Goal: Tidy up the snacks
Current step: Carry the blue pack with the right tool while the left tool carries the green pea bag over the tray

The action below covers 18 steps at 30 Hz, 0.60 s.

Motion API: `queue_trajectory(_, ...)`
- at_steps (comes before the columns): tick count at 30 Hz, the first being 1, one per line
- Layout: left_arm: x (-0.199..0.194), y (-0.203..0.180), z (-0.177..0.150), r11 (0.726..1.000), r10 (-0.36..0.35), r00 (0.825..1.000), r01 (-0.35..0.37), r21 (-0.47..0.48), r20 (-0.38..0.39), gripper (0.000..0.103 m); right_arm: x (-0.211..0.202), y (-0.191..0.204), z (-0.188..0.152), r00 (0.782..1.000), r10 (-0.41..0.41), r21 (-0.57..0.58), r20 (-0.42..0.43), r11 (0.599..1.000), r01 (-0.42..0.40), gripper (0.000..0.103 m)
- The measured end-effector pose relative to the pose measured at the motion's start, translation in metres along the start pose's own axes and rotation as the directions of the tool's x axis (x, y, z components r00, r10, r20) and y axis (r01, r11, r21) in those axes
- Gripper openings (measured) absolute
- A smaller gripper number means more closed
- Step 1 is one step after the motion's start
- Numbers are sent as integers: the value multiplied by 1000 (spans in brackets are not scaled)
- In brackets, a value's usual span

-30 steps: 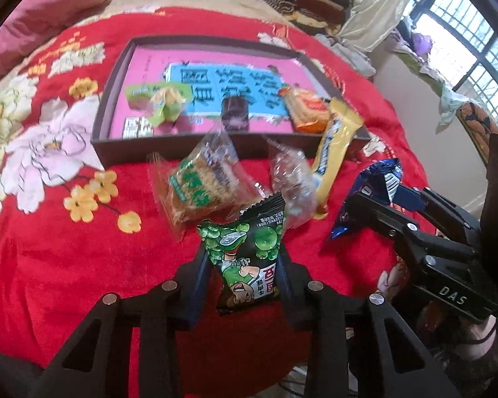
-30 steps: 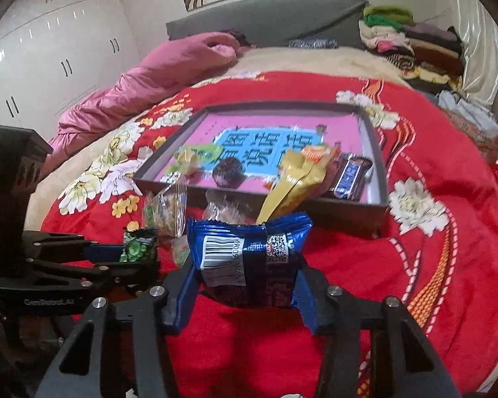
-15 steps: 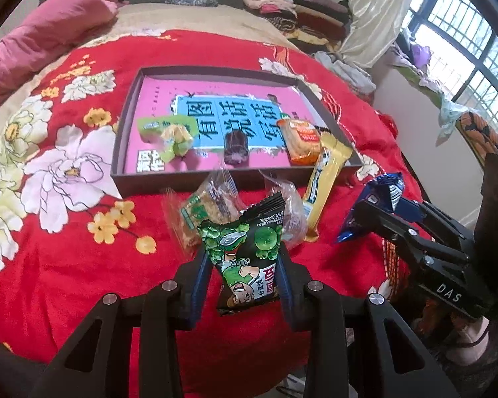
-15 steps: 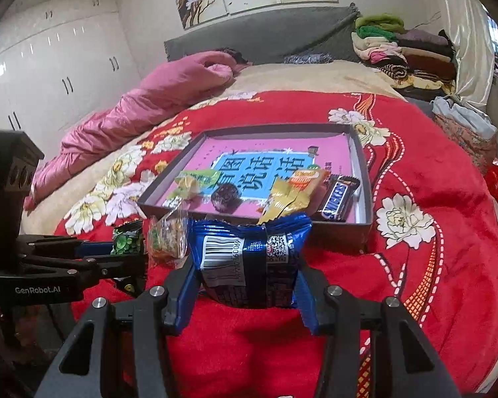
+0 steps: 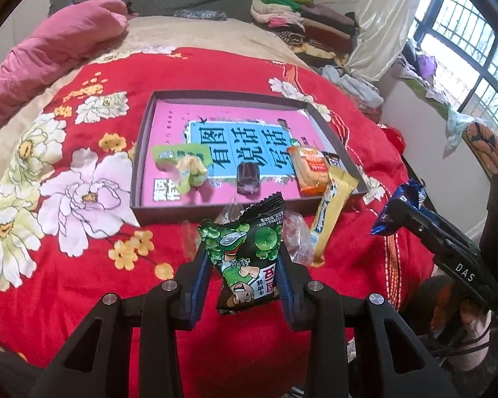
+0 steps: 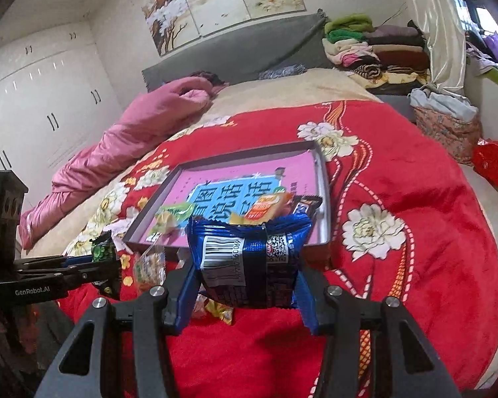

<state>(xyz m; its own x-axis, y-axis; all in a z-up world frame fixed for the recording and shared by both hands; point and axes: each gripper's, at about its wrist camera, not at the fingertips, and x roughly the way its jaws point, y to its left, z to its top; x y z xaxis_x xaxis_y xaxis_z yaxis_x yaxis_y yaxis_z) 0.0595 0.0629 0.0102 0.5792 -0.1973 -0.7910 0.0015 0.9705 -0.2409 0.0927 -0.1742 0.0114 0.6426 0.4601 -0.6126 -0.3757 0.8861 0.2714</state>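
- Bedroom; red floral bedspread [image 5: 66, 282], shallow tray [image 5: 142, 152] lying on it.
- Near side of the tray, left: left gripper [image 5: 240, 258] clenched on green pea packet [image 5: 245, 255], aloft.
- Near side, right: right gripper [image 6: 245, 265] clamped on blue packet [image 6: 247, 262].
- Carry step; next, probably reaching over the tray rim, then releasing.
- Versus a second ago: higher, tray farther off.

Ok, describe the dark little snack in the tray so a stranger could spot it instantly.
On the red floral bedspread lies a shallow dark tray lined with a pink and blue printed sheet. Along its near edge sit a green packet, then the dark brown wrapped snack, then an orange packet. It is the smallest and the only dark one.
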Motion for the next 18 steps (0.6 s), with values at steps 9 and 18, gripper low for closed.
queue_trajectory(9, -1, 3, 23, 1000, 14, 999, -13, -24, 36, 38, -11, -9, 8, 998, -36, 4, 51, 999, 36, 51)
queue_trajectory(18, 4, -10, 45, 1000, 20, 999, -19, -14, 48, 38, -26, -34, 16, 991, -74, 80, 107, 995, 66, 51)
